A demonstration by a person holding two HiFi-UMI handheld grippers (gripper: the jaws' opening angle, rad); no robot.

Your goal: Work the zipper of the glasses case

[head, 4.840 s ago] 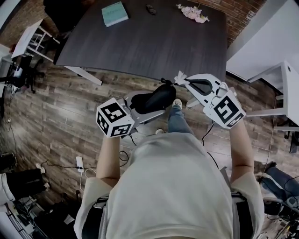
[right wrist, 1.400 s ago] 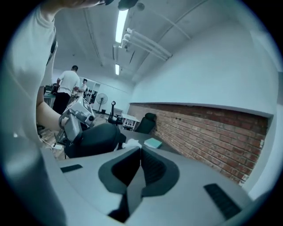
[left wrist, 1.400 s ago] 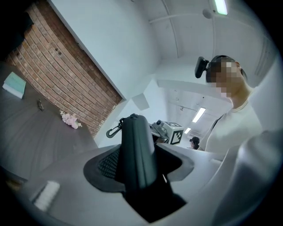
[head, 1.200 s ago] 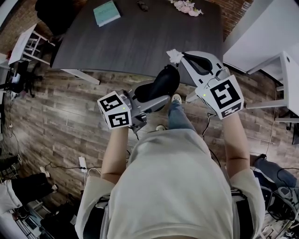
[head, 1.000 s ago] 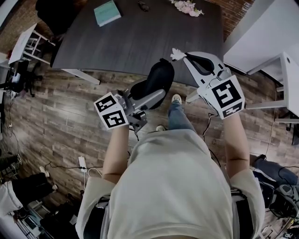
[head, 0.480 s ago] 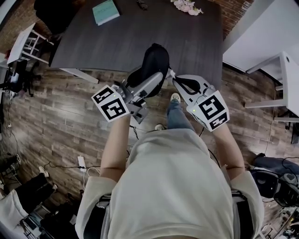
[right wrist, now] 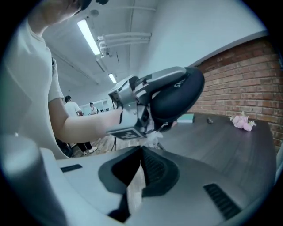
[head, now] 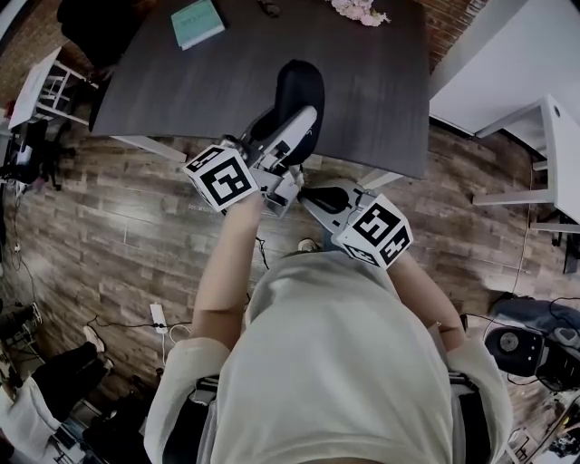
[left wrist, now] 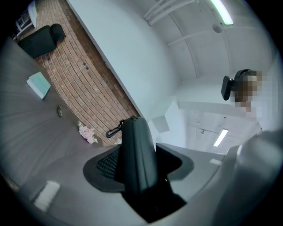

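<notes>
1. Glasses case (head: 302, 86), black and oval, is up in the air over the near part of the dark table (head: 390, 100) in the head view. The left gripper (head: 288, 127) is clamped on its lower end. The right gripper (head: 313, 195) is lower and nearer the person, apart from the case, above the wood floor (head: 136, 227). A teal book (head: 198, 23) and pink flowers (head: 358, 9) lie at the table's far side.

2. In the left gripper view the case (left wrist: 137, 154) stands upright between the two jaws, which press on its sides. A small black clasp (left wrist: 114, 130) sticks out at its top end. Behind are the table, the book (left wrist: 39, 84), the flowers (left wrist: 87, 133) and a brick wall (left wrist: 84, 75).

3. In the right gripper view the jaws are closed, their tips meeting, with nothing gripped. Ahead of them, well clear, the case (right wrist: 177, 99) is in the left gripper's grip, with a white tuft (right wrist: 154, 137) hanging just below it. The person's forearm (right wrist: 84, 126) is at the left.
</notes>
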